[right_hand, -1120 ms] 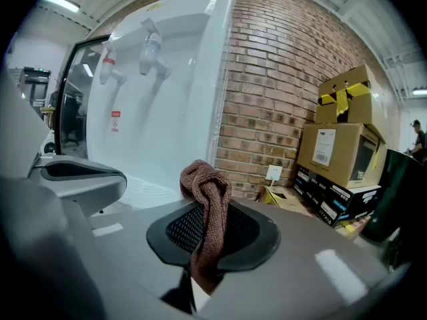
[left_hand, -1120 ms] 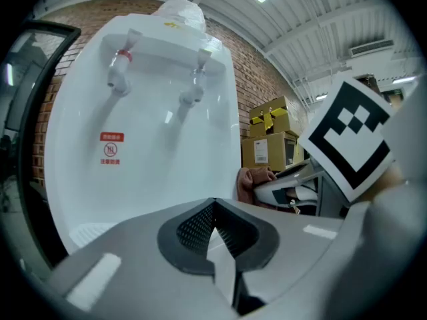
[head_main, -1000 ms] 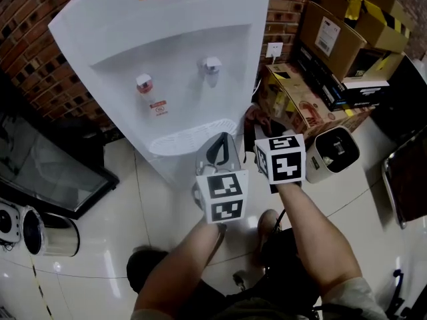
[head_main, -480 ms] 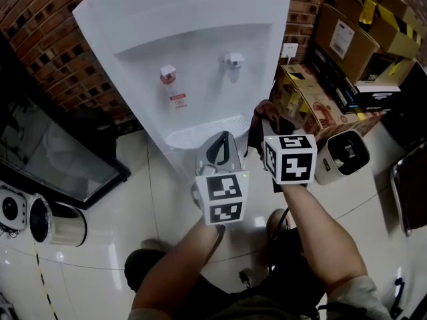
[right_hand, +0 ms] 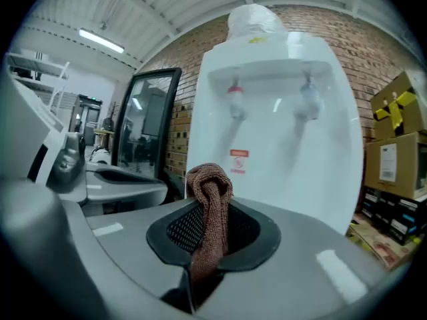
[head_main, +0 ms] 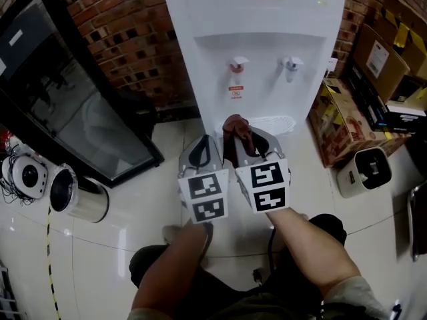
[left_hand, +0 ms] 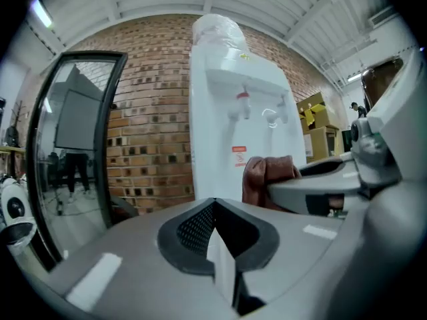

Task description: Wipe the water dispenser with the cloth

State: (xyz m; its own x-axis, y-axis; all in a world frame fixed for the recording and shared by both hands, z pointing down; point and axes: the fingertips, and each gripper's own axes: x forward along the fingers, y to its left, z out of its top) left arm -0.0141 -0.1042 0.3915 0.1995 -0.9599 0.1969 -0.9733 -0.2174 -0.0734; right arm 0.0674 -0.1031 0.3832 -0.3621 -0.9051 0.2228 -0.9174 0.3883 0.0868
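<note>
While both grippers sit side by side in front of me, the right gripper has its fingers closed tight on the brown cloth. The fabric is pinched in the slit between the pads, with a bunched end standing up above the tips and a strip running down between them. The left gripper has its fingers pressed together too, pad against pad, with nothing between them. I count one cloth, and it is in the right gripper, held out ahead of the white water dispenser and short of its front panel, about level with the drip tray in the head view. I count one dispenser with two taps in its recess, a red tap and a pale tap beside it. There are two grippers, each carrying one marker cube: the left cube and the right cube, near each other. Both forearms reach forward from the bottom of the head view, nearly parallel, and both grippers point close to level at the lower front of the dispenser, the right one slightly ahead. A brick wall stands behind the dispenser, a dark glass-fronted cabinet leans to its left, and cardboard boxes are stacked to its right.
</note>
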